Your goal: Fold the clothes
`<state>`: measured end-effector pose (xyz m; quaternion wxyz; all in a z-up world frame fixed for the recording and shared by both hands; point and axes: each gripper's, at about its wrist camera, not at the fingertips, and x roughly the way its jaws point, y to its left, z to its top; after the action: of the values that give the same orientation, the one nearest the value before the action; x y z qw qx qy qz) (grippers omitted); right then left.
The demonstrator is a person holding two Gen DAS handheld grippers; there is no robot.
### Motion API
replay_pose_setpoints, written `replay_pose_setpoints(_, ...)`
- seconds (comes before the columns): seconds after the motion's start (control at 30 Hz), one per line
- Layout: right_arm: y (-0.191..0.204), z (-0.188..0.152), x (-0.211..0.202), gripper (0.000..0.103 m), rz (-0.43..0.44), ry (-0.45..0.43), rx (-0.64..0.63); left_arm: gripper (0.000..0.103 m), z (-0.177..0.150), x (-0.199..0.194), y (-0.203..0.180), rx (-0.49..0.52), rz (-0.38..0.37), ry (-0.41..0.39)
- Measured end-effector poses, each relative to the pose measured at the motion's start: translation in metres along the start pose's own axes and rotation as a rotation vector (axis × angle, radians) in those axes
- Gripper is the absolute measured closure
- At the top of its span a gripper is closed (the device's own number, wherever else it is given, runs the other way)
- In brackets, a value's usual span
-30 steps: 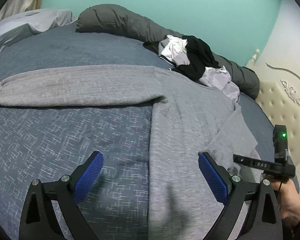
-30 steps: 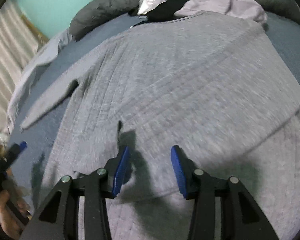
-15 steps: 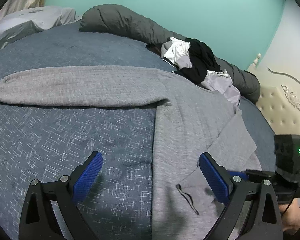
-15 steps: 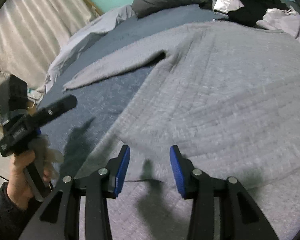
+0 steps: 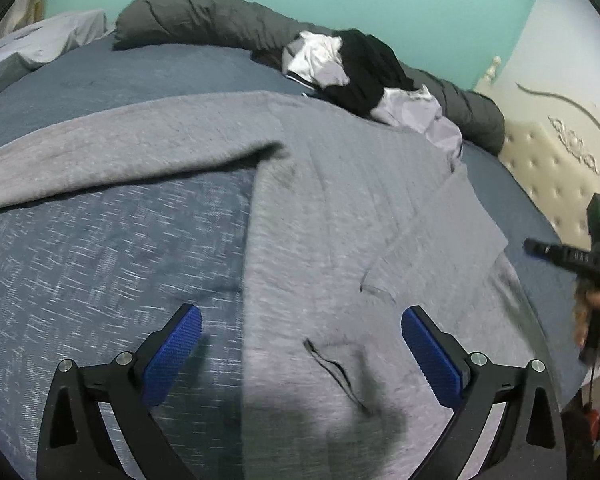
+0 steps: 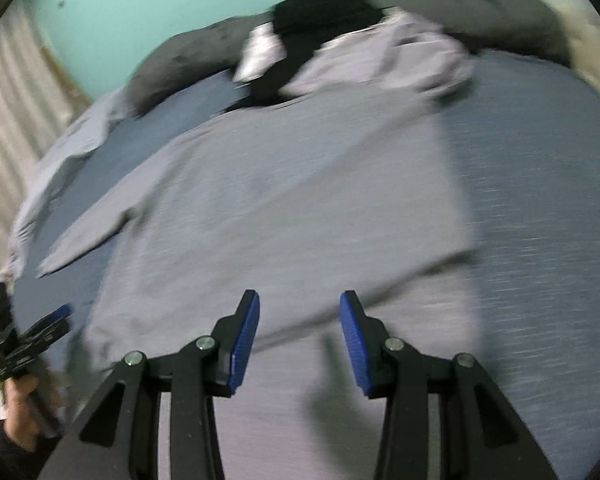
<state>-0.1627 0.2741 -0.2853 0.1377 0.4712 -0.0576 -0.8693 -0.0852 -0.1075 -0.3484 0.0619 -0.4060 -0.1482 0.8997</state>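
A grey long-sleeved sweater (image 5: 320, 208) lies flat on the blue bedspread (image 5: 100, 264). One sleeve (image 5: 112, 160) stretches out to the left; the other is folded across the body (image 5: 440, 240). My left gripper (image 5: 302, 344) hangs open over the sweater's lower left edge, near a small dark loop (image 5: 332, 368), with nothing between its pads. My right gripper (image 6: 299, 336) stands open above the sweater (image 6: 280, 208) near its lower part, holding nothing. It also shows at the right edge of the left wrist view as the right gripper (image 5: 540, 249), held by a hand.
A pile of black, white and lilac clothes (image 5: 356, 68) sits beyond the sweater's collar, against a rolled dark grey duvet (image 5: 204, 20). A cream tufted headboard (image 5: 556, 168) stands on the right. Pale curtains (image 6: 12, 92) hang on the left. The left gripper (image 6: 32, 336) shows low left.
My left gripper has slid right and lower toward the sweater's body, bringing the dark loop into view. The right gripper swung left, then back right and rose. Neither has taken hold of anything.
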Motion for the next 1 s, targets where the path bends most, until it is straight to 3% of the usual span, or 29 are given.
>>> replay_pose_setpoints(0.1,-0.045,0.004,-0.007,0.06,-0.11,-0.007,0.039,0.001,-0.001,0.006,-0.008,0.015,0.003,0.011)
replay_pose_setpoints(0.27,-0.081,0.004,0.007,0.06,-0.191,0.063,0.035,0.0,-0.005,0.017,-0.013,0.028,0.009,0.031)
replay_pose_setpoints(0.7,-0.081,0.01,0.056,0.06,-0.146,0.101,0.006,0.0,-0.013,0.036,-0.012,0.035,0.027,0.077)
replay_pose_setpoints(1.0,-0.09,0.023,0.077,0.06,-0.185,0.091,0.06,0.0,-0.016,0.042,-0.012,0.045,0.031,0.09)
